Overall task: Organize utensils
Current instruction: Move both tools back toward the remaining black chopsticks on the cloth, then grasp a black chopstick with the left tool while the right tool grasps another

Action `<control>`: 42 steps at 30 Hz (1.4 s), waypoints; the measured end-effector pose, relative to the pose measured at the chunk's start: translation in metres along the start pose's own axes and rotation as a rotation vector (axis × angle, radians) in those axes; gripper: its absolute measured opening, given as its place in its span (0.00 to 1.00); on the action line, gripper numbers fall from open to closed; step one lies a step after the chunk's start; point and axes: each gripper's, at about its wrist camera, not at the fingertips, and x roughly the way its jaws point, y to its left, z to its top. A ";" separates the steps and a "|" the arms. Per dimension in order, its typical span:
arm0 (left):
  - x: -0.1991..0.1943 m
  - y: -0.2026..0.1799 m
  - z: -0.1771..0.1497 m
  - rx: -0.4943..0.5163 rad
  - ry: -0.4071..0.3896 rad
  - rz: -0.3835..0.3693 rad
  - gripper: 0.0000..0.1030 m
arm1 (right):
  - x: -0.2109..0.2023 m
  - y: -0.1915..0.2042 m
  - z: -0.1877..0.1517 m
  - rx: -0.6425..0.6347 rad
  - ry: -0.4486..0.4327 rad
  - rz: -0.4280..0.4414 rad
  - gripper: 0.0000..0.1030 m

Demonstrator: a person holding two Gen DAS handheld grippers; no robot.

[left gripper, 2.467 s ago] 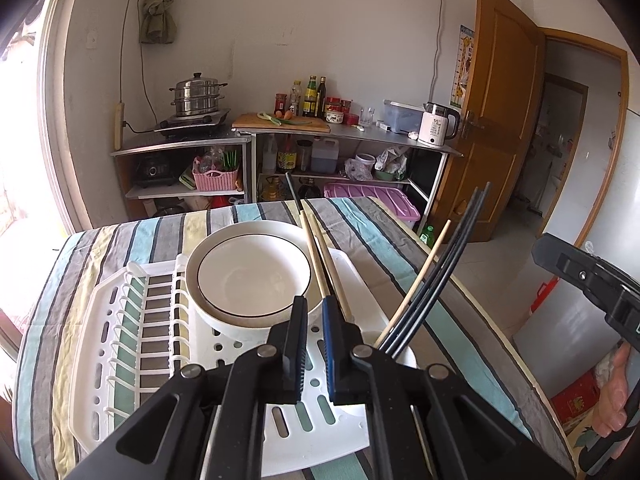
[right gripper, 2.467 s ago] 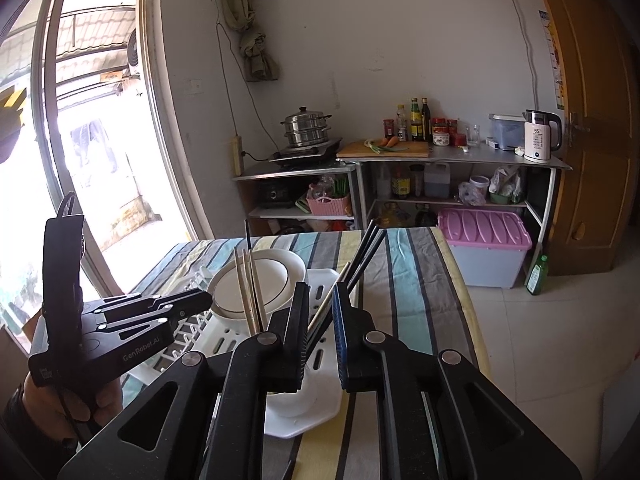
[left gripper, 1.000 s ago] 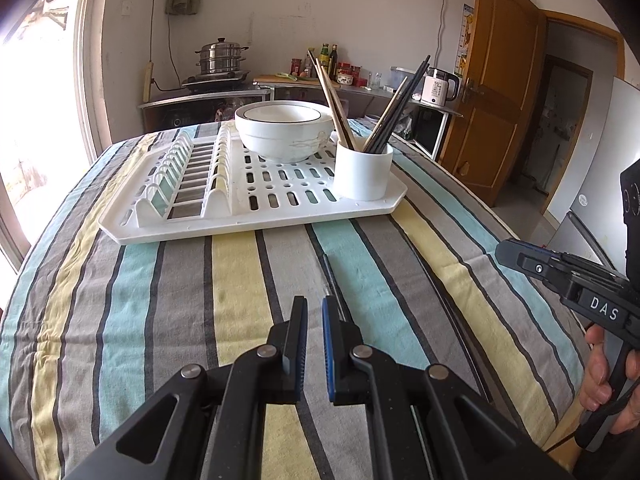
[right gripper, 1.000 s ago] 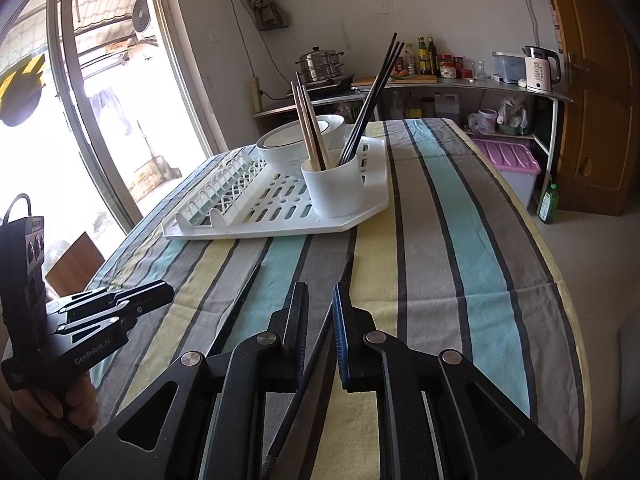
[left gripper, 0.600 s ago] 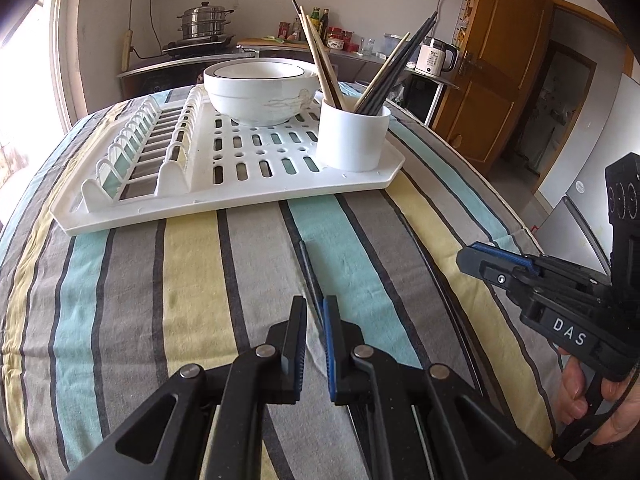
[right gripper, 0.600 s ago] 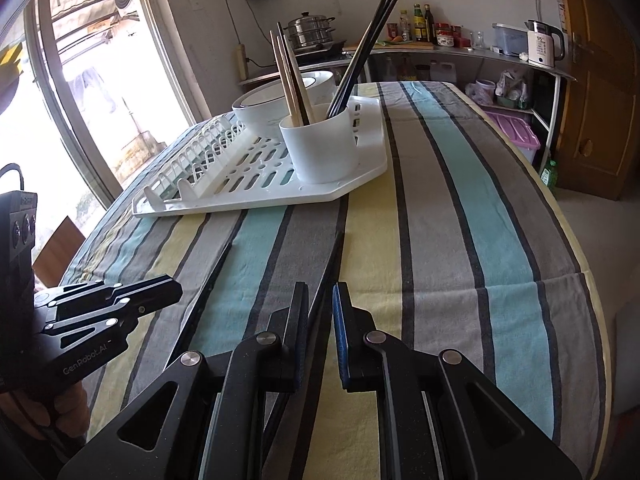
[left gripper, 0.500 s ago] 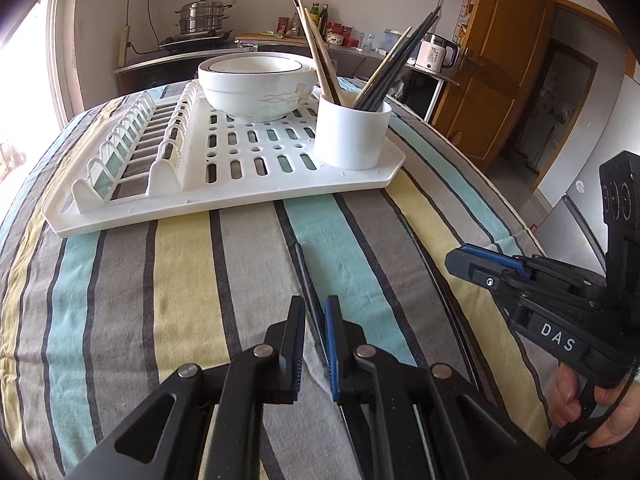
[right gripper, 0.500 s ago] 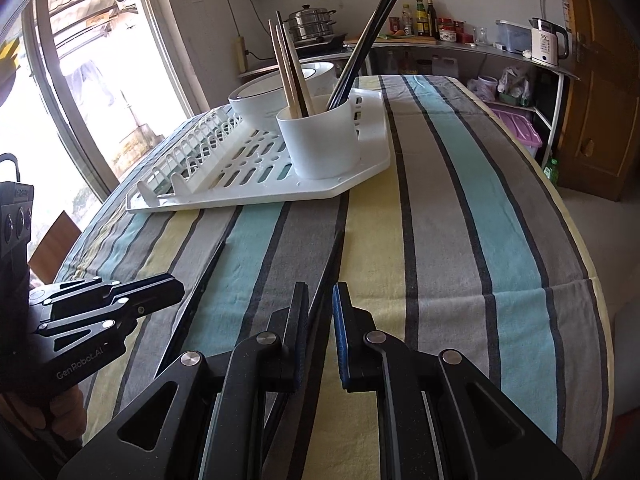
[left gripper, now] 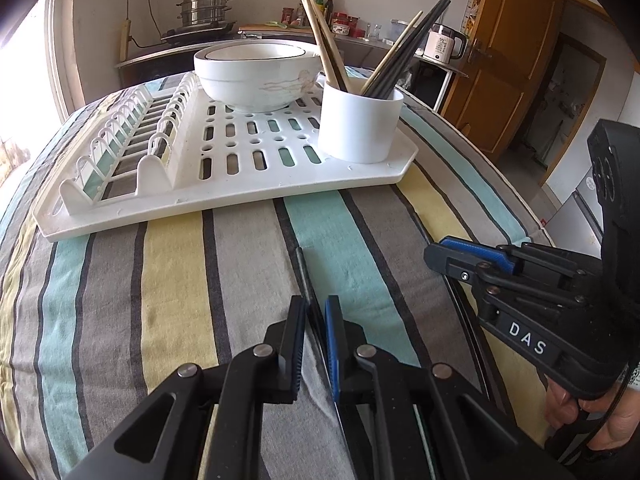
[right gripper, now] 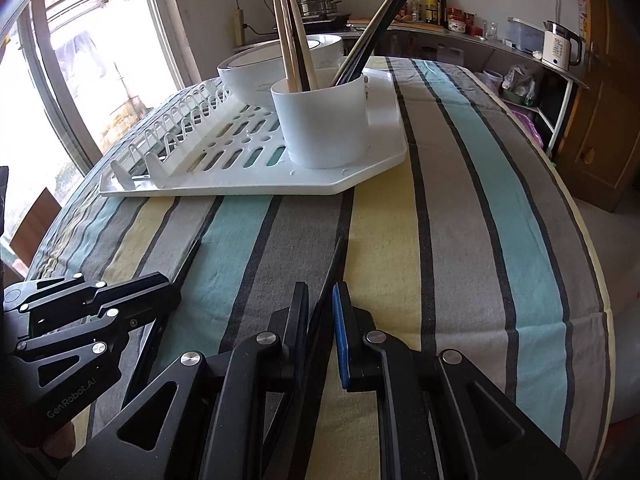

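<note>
Two black chopsticks lie on the striped tablecloth in front of the white rack (left gripper: 240, 190). One black chopstick (left gripper: 302, 268) runs between the narrowly parted jaws of my left gripper (left gripper: 315, 312); the pads do not press on it. The other black chopstick (right gripper: 334, 264) passes between the fingers of my right gripper (right gripper: 320, 300), which also stands a little open around it. On the rack, a white cup (left gripper: 360, 128) (right gripper: 324, 120) holds several wooden and black chopsticks. Each gripper shows in the other's view: right gripper (left gripper: 434, 254), left gripper (right gripper: 172, 292).
A white bowl (left gripper: 256, 76) (right gripper: 240, 80) sits on the rack (right gripper: 240, 191) behind the cup, with plate slots to the left. The table edge curves away on the right (right gripper: 592, 264). Shelves with a steamer pot (left gripper: 206, 10) and a kettle (right gripper: 558, 46) line the far wall.
Both grippers have come down and forward over the cloth. Each chopstick, earlier ahead of the fingers, now lies between them. The jaw gaps look unchanged.
</note>
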 end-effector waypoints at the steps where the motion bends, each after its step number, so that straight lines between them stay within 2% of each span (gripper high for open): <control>1: 0.000 0.000 0.000 0.000 -0.002 0.001 0.09 | 0.000 0.001 0.001 -0.006 0.003 -0.005 0.12; 5: 0.000 -0.001 -0.001 0.019 -0.007 0.017 0.09 | 0.002 0.005 0.003 -0.039 0.013 -0.038 0.08; 9: 0.002 -0.006 0.000 0.047 -0.006 0.042 0.07 | 0.004 0.007 0.006 -0.056 0.025 -0.048 0.07; 16: 0.004 -0.003 0.006 0.037 0.010 0.032 0.06 | 0.001 0.004 0.008 -0.039 0.022 -0.006 0.06; 21: -0.001 0.002 0.008 0.022 0.002 0.019 0.06 | -0.013 0.003 0.011 -0.025 -0.023 0.025 0.06; 27: -0.022 0.001 0.015 0.024 -0.044 0.013 0.06 | -0.036 0.003 0.017 -0.014 -0.087 0.050 0.06; 42: -0.101 -0.005 0.030 0.054 -0.213 -0.007 0.05 | -0.106 0.011 0.028 -0.022 -0.271 0.085 0.05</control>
